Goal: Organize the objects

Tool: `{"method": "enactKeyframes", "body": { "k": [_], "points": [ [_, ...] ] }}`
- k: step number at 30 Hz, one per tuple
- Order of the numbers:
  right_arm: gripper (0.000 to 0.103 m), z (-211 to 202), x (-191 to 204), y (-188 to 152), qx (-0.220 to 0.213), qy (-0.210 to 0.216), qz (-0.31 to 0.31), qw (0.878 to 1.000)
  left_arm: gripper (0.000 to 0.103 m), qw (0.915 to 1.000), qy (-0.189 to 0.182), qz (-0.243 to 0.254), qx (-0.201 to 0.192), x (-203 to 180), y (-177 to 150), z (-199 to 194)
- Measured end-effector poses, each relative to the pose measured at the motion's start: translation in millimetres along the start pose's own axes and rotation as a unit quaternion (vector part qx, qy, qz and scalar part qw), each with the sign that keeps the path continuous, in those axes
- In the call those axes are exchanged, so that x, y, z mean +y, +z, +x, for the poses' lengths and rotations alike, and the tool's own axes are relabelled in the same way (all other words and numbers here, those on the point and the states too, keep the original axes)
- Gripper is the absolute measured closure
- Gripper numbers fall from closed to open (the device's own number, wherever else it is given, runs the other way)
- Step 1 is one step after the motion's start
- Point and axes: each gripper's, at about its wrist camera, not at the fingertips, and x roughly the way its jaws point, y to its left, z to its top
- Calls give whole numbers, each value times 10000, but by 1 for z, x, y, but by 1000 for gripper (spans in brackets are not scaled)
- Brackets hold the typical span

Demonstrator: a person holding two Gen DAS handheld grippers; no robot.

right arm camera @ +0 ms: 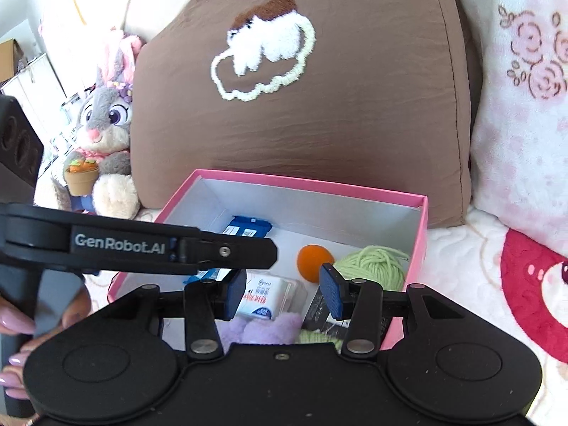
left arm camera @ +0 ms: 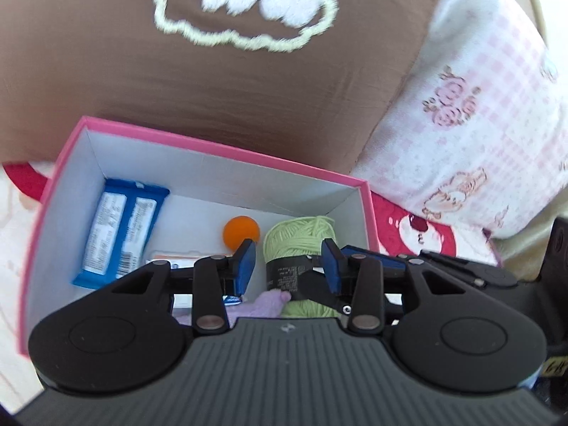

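Note:
A pink box [left arm camera: 227, 149] with a white inside stands on the bed against a brown cushion. In it lie a blue snack pack [left arm camera: 117, 234], an orange ball [left arm camera: 241, 230], a green yarn ball [left arm camera: 301, 238] with a black label, a white packet [right arm camera: 264, 296] and a purple fluffy thing [right arm camera: 262, 328]. My left gripper [left arm camera: 288, 254] hovers over the box with its blue pads apart. The yarn lies below them and is not pinched. My right gripper [right arm camera: 283, 277] hangs over the near part of the box [right arm camera: 312, 181], open with nothing between its pads. The left gripper's finger [right arm camera: 230, 250] crosses this view from the left.
A brown cushion [right arm camera: 337, 124] with a stitched cloud stands right behind the box. A pink checked pillow [left arm camera: 479, 124] leans at the right. A plush rabbit [right arm camera: 106, 124] sits at the left. A hand with painted nails [right arm camera: 14, 323] holds the left tool. The bedsheet [right arm camera: 532, 284] has a red print.

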Motion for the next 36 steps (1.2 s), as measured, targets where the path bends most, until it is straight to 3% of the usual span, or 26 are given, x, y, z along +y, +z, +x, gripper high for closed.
{"method": "enactKeyframes", "body": {
  "k": [4,14,21,26,36],
  "points": [
    [52,-17,9,-2,-34,-56,-178,9998,64,9998,-194,10,19,-7,-4,-22],
    [51,-59,31,-6,3,-384,-320,9988,64,9972,149,725,-46,-37,-18,-71],
    [51,-95,48,-5,144,-510,-579,9969,64,9956,72,935,66,-52,-26,-102],
    [45,-126,49,-15,127,-806,-432,9957,62,9945,126,1023,181,-59,-36,-112],
    [45,-165,38,-39,72,-1086,-22,9941,59,9946,106,964,359,-73,-65,-124]
  ]
}}
